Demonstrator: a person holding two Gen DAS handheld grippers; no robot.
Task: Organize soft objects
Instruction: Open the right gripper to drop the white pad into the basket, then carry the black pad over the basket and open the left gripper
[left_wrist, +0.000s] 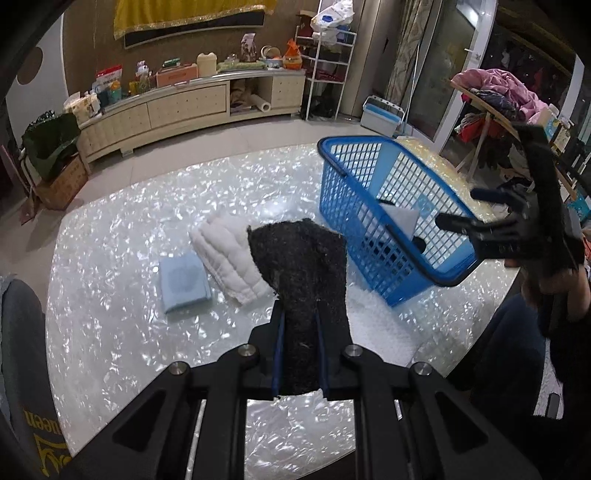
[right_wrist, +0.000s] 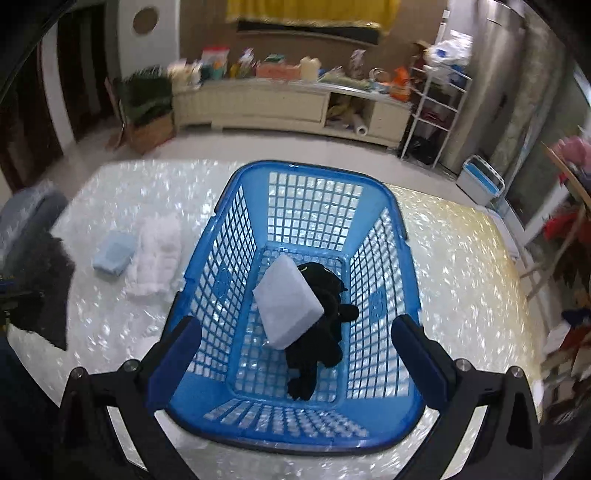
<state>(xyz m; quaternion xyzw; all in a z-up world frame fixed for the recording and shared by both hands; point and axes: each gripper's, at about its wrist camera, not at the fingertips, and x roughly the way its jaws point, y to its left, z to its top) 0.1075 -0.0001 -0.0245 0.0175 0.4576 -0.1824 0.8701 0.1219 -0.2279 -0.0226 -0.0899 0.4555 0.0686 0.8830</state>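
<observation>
- Right up against the left wrist lens, the left gripper (left_wrist: 299, 332) has its blue-padded fingers (left_wrist: 277, 354) pinched narrow on a black fuzzy cloth (left_wrist: 299, 266) — coarse, nubbly pile, standing up out of the jaws and flaring wide at the top.
- Over on the other side, the right gripper (right_wrist: 295, 354) stands spread wide with nothing between its pads, poised above the blue basket (right_wrist: 384, 199).
- That basket is plastic lattice, rectangular with rounded corners and a dark rim at its near edge; inside it a pale foam block (right_wrist: 286, 302) leans tilted on a black plush toy (right_wrist: 317, 350).
- Outward on the table: a white quilted cloth (left_wrist: 231, 258), puffy and ribbed, lies folded just beside a light blue folded cloth (left_wrist: 184, 286) — both flat, left of the basket.
- The tabletop (left_wrist: 122, 236) is glossy, a mother-of-pearl fleck pattern, white turning yellowish on the far right.
- Beyond it, tiled floor, a long cream cabinet (left_wrist: 177, 107) cluttered along its top, a white wire rack (left_wrist: 328, 74), and a heap of pink clothes (left_wrist: 495, 83) at right.
</observation>
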